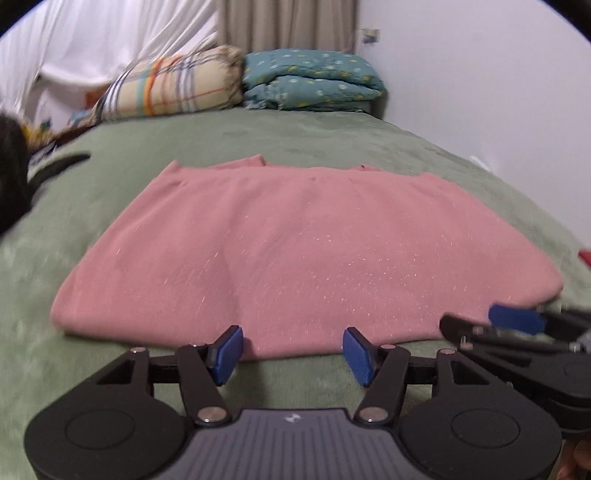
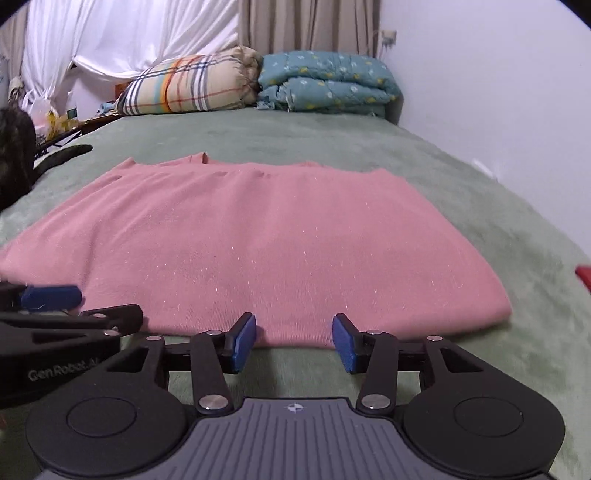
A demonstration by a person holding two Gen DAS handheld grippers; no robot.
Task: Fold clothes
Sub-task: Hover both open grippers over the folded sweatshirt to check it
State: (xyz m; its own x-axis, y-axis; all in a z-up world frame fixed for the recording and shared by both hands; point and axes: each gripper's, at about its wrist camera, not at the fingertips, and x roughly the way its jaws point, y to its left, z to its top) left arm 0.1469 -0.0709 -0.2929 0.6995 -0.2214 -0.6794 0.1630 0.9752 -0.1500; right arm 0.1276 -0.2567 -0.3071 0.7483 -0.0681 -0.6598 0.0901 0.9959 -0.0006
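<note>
Pink garment (image 1: pixel 306 254) lies flat, folded into a broad rectangle, on the green bedspread (image 1: pixel 332 136) – fills the centre of both wrist views, near hem running 9 to 3 o'clock just ahead of the tools. Left gripper (image 1: pixel 293 352): blue pads apart, nothing btwn them, tips at the near hem, w/ no grip on the cloth. Right gripper (image 2: pixel 294 341): pads likewise apart, empty, tips at the hem edge. Both sit side by side – in the left view the right one's blue pad shows at 3–4 o'clock; in the right view the left one's shows at 8–9. Far end at 12: plaid pillow (image 2: pixel 188 86) beside a folded teal quilt (image 2: pixel 328 83), curtain (image 2: pixel 306 24) behind. Small red item (image 2: pixel 583 275) at 3 o'clock edge, can't tell what.
</note>
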